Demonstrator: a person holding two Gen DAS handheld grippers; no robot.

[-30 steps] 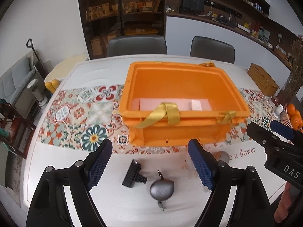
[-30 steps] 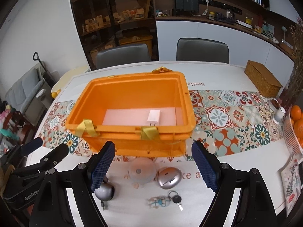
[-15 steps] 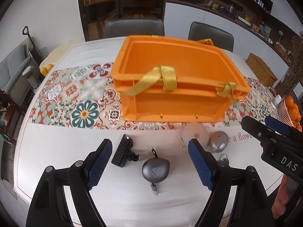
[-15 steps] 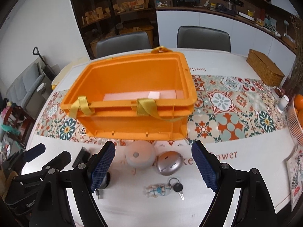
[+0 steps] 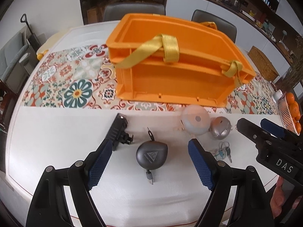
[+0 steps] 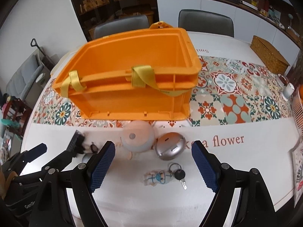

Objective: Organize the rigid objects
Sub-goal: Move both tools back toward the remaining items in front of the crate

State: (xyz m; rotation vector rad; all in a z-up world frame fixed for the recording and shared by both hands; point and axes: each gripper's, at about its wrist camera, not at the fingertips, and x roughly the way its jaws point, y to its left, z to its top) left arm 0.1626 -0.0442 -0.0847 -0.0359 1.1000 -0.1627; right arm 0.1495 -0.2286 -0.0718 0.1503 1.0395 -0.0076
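Descent had brought both grippers, left gripper (image 5: pixel 149 162) and right gripper (image 6: pixel 153 167), low over the bench (image 5: pixel 56 132), jaws wide and empty. Grey pod (image 5: pixel 151 156) sat between the left jaws, orange crate (image 5: pixel 170 71) at twelve o'clock; pickup looked imminent.

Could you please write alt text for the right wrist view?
An open right gripper hovers over a white table, above a keychain figurine with a key. Beyond lie a pink dome, a silver dome and an orange crate.
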